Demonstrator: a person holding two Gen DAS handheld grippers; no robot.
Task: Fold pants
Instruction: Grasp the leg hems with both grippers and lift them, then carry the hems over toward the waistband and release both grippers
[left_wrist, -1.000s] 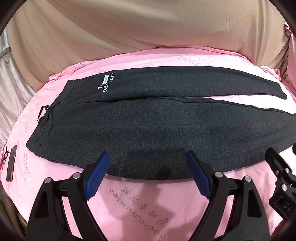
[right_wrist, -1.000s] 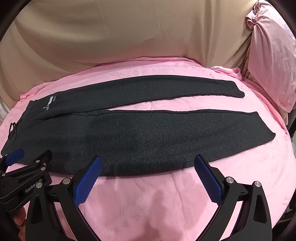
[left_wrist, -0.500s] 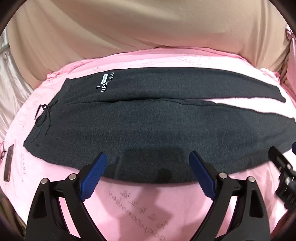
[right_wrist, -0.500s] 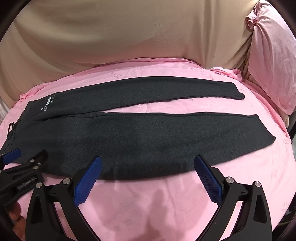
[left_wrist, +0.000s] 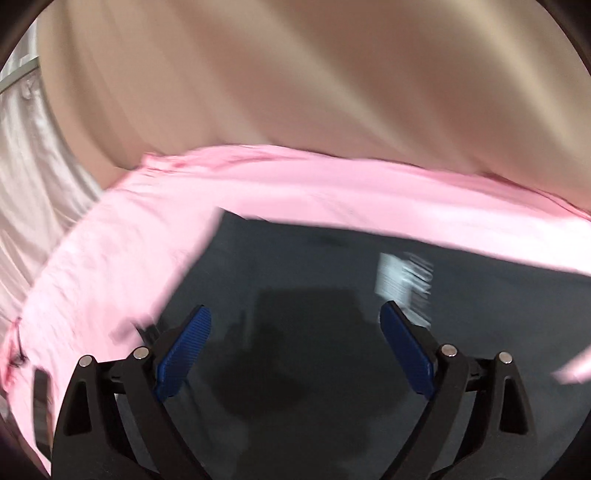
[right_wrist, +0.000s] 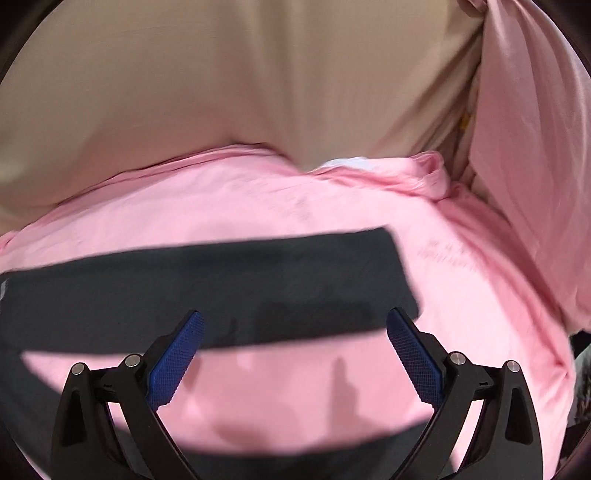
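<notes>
Both views motion-blurred. Left gripper (left_wrist: 295, 332), jaws spread wide and holding nothing, sits low centre of frame over the dark grey knit pants (left_wrist: 314, 280), which lie flat on the pink bedsheet (left_wrist: 129, 251); a white printed label (left_wrist: 404, 280) shows right of centre. Right gripper (right_wrist: 295, 339), jaws likewise spread and empty, frames one pant leg (right_wrist: 207, 288) crossing mid-frame, cuff end right of centre.

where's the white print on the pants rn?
Left wrist view, right of centre: the white print sits on the pants, just above the right finger of the open left hand-held gripper.
</notes>
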